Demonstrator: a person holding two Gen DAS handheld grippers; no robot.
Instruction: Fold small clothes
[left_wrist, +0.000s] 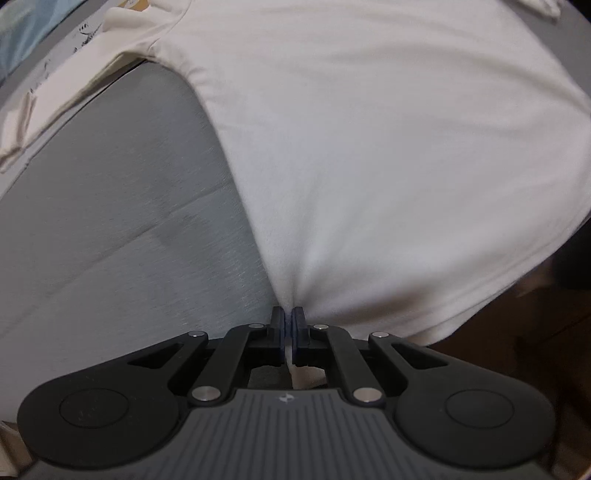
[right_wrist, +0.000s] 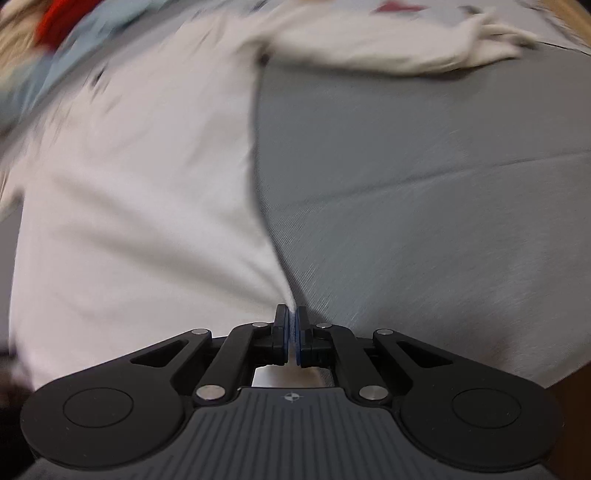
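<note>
- Where your left tongs (left_wrist: 288, 314) sit at the bottom centre of the left wrist view, their jaws are pressed together on a pinch of the white shirt (left_wrist: 369, 147), with a strip of its cloth showing between the pads and below them.
- Your right tongs (right_wrist: 291, 312) are likewise clamped on the white shirt (right_wrist: 140, 203) at the bottom centre of the right wrist view, gripping its lower corner where the fabric narrows to a point.
- From the left tongs the shirt fans upward and to the right, filling most of the frame; its side edge curves up toward the upper left, where a sleeve (left_wrist: 122, 40) stretches out along the top left.
- From the right tongs the shirt spreads up and to the left, and its other sleeve (right_wrist: 388, 48) runs across the top toward the upper right, ending in a bunched cuff.
- The shirt lies over a grey counter (left_wrist: 110, 221), whose surface fills the left half of the left wrist view and the right half of the right wrist view (right_wrist: 424, 184); a faint crease line crosses it.
- The right wrist view is blurred; in its upper left corner you can make out light blue cloth (right_wrist: 74, 48) and something red (right_wrist: 62, 18), too smeared to identify.
- In the upper left corner of the left wrist view, light blue fabric (left_wrist: 22, 37) lies beyond the sleeve.
</note>
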